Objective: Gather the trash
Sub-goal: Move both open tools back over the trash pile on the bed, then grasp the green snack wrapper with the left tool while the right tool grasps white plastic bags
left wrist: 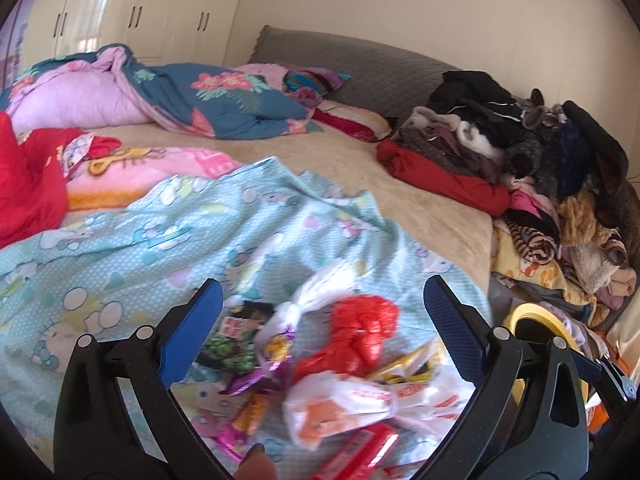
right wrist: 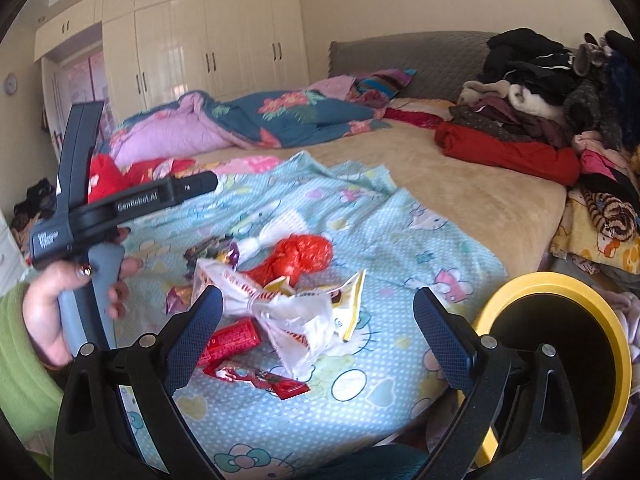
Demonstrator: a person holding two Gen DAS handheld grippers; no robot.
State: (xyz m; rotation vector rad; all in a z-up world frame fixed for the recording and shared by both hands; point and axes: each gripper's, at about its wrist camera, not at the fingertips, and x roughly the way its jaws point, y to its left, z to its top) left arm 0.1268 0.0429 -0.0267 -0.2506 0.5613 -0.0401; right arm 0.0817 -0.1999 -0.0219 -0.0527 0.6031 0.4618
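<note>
A heap of trash lies on a light blue cartoon sheet (right wrist: 360, 248) on the bed: a knotted red plastic bag (left wrist: 360, 336) (right wrist: 298, 258), a knotted white bag with orange print (left wrist: 360, 404) (right wrist: 288, 308), a red box (right wrist: 230, 340), red wrappers (right wrist: 260, 380) and several small colourful wrappers (left wrist: 240, 344). My left gripper (left wrist: 322, 336) is open and empty, hovering over the heap. My right gripper (right wrist: 316, 340) is open and empty, just above the white bag. The left gripper body (right wrist: 100, 208) shows in the right wrist view at the left.
A yellow-rimmed bin with a black liner (right wrist: 560, 360) (left wrist: 536, 328) stands by the bed at the right. A pile of clothes (left wrist: 520, 148) fills the bed's right side. Quilts (left wrist: 160, 92) lie at the far left. White wardrobes (right wrist: 200, 40) stand behind.
</note>
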